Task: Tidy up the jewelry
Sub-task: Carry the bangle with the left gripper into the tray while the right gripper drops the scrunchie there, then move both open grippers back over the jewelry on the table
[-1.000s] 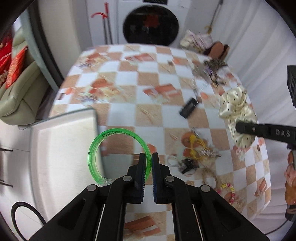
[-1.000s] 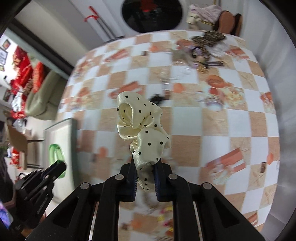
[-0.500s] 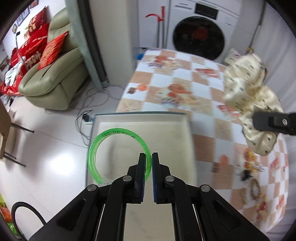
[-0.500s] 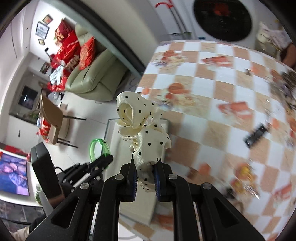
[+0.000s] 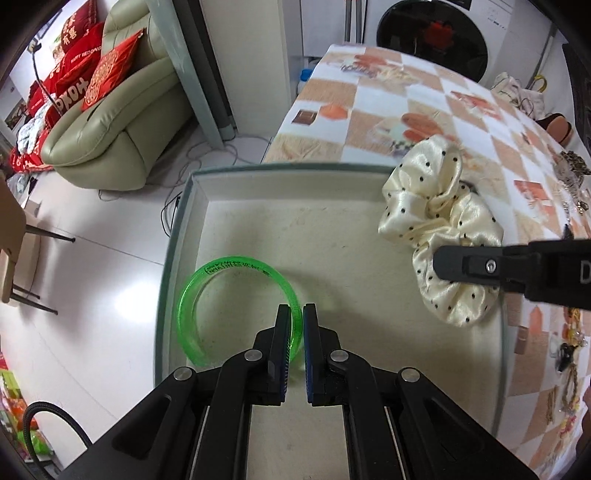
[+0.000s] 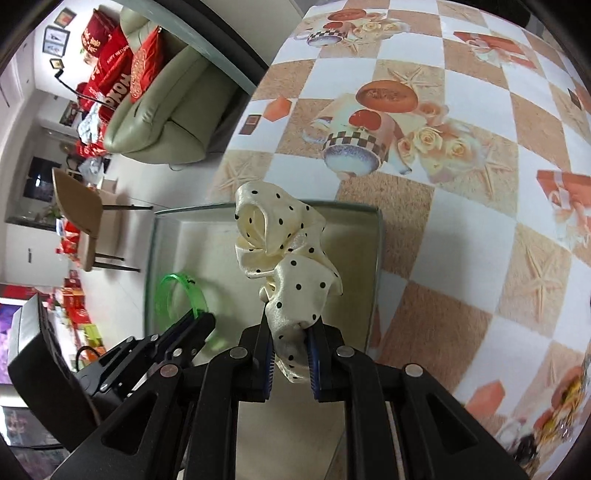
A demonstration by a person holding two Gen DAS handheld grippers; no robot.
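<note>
My left gripper (image 5: 297, 314) is shut on a translucent green bangle (image 5: 207, 280) and holds it just above the left part of a shallow grey-rimmed tray (image 5: 184, 206). My right gripper (image 6: 290, 332) is shut on a cream scrunchie with black dots (image 6: 284, 254), held over the tray's right part (image 6: 375, 258). The scrunchie (image 5: 439, 221) and the right gripper's finger also show in the left wrist view. The bangle (image 6: 177, 291) and the left gripper show at lower left in the right wrist view.
The tray sits at the left end of a table with an orange-and-white checked cloth (image 6: 461, 206). Loose jewelry (image 5: 569, 354) lies on the cloth to the right. Beyond the table edge are a floor, a beige sofa with red cushions (image 5: 107, 110), a chair (image 6: 79, 221) and a washing machine (image 5: 436, 33).
Both grippers have swung left from the jewelry pile and dropped closer over the tray, each still holding its item.
</note>
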